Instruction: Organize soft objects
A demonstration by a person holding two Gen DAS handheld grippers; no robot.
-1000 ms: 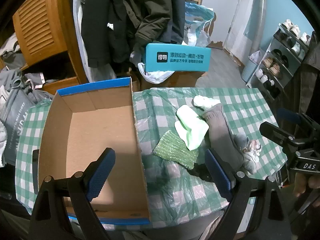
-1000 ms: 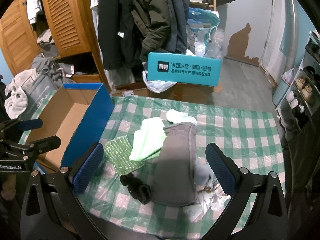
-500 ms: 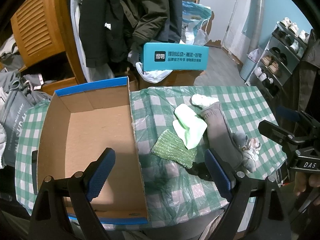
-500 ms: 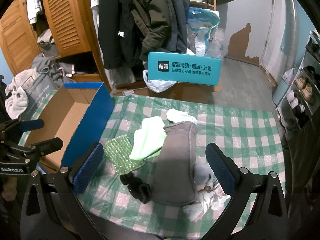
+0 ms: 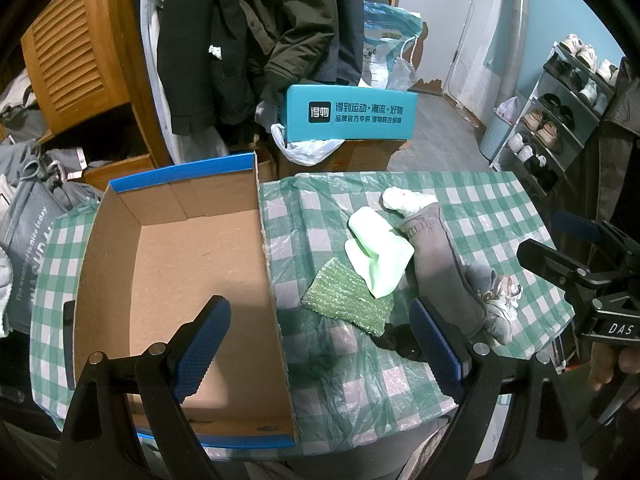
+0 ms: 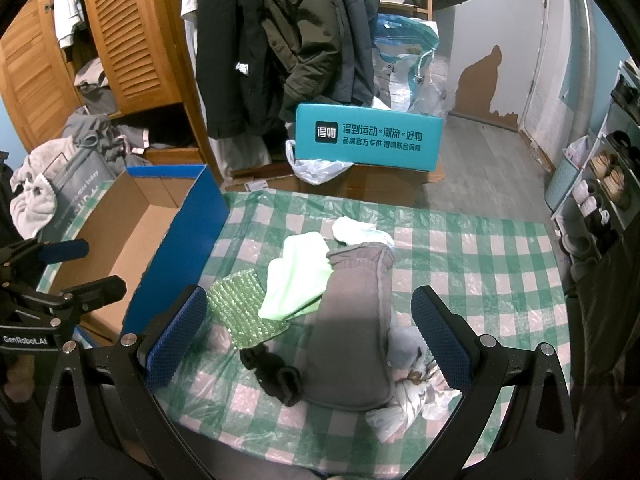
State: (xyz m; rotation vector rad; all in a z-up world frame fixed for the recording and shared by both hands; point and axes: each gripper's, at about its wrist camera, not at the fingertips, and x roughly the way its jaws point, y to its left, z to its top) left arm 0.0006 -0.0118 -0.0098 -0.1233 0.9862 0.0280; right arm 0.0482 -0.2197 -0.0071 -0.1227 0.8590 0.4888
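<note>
Nothing has moved except your cameras drifting slightly. Both the left gripper point(image 5: 316, 344) and right gripper point(image 6: 308, 336) gape empty; the box point(image 5: 176, 264) at frame left holds nothing, and the soft pile point(image 6: 352, 320) waits mid-frame.

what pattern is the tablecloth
Green and white checks on the tablecloth, clearest in the right wrist view.

table point(image 6: 480, 248) | checked cloth | on it: cardboard box point(image 5: 176, 272), soft pile point(image 6: 352, 312)
</note>
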